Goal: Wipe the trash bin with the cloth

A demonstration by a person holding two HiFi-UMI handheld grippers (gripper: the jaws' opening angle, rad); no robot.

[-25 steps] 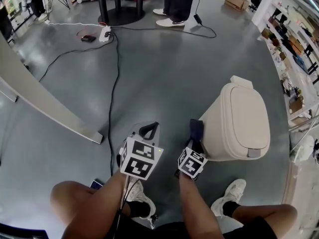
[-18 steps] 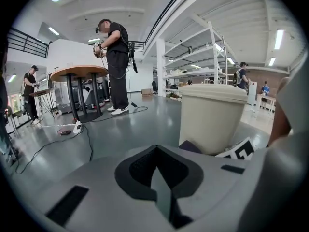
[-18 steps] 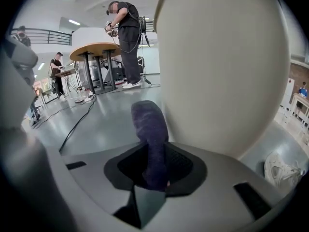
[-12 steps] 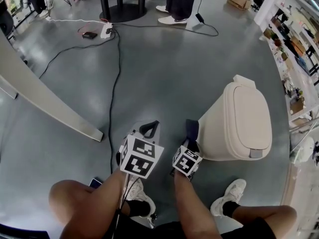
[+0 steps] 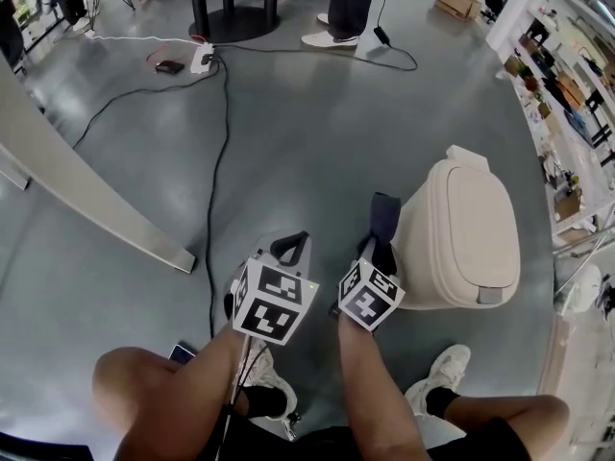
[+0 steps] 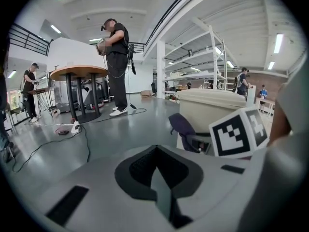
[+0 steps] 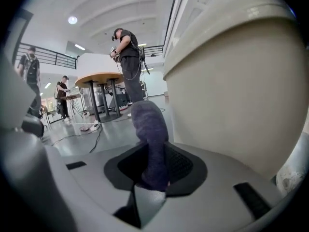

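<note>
A cream pedal trash bin with its lid down stands on the grey floor at the right. My right gripper is shut on a dark blue-purple cloth, and the cloth lies against the bin's left side. In the right gripper view the cloth stands up from the jaws right beside the bin wall. My left gripper hangs just left of it, shut with nothing between its jaws. The left gripper view shows the bin and the cloth at the right.
Black cables run across the floor to a power strip. A slanted grey beam lies at the left. A person stands by a round table's base at the back. Shelves line the right wall.
My right gripper with the cloth has moved a little forward and right along the bin's left side. The left gripper has stayed where it was.
</note>
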